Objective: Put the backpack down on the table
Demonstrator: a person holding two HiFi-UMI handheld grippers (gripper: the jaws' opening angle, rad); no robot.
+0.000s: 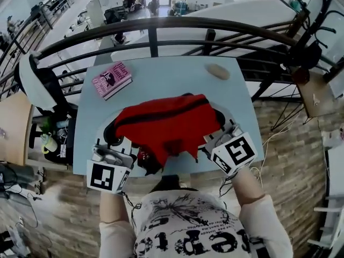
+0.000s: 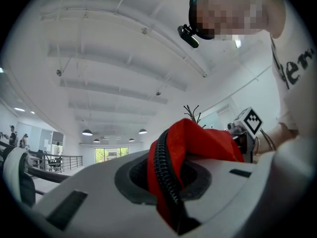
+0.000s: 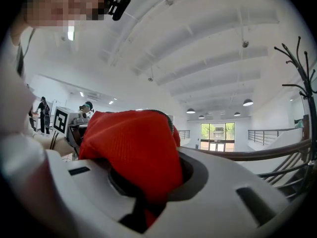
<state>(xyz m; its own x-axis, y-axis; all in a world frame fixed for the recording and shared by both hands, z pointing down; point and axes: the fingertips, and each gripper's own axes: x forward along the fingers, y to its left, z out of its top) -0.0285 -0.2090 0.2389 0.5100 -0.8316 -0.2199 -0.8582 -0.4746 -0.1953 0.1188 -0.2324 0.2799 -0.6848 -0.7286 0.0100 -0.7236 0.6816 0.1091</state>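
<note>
Here, a person stands at the near edge of a pale blue table (image 1: pixel 161 79) and holds a two-jaw gripper in each hand. A red backpack (image 1: pixel 166 125) is stretched between the two grippers, spread over the near half of the tabletop. The head view does not show whether its underside touches the table.

The left gripper (image 1: pixel 119 141) is clamped on the backpack's left end. In the left gripper view, its white jaws (image 2: pixel 168 182) are pressed together on a fold of red fabric (image 2: pixel 198 138), with a black zipper (image 2: pixel 161 167) running down into the gap between them. The cloth rises up and away from the jaws toward the other hand.

The right gripper (image 1: pixel 217 129) is clamped on the backpack's right end. In the right gripper view, its jaws (image 3: pixel 143 192) pinch a thick bunch of red mesh fabric (image 3: pixel 133 152) that bulges up over them and fills the space between them.

Beyond the left gripper, toward the far left corner of the table, lies a pink book (image 1: pixel 112 79). Beyond the right gripper, near the far right corner, lies a small tan oval object (image 1: pixel 217 71), well apart from the backpack. A dark curved railing (image 1: pixel 161 26) runs past the table's far edge. A black coat stand (image 1: pixel 312 31) is farther off, to the right of the right gripper.
</note>
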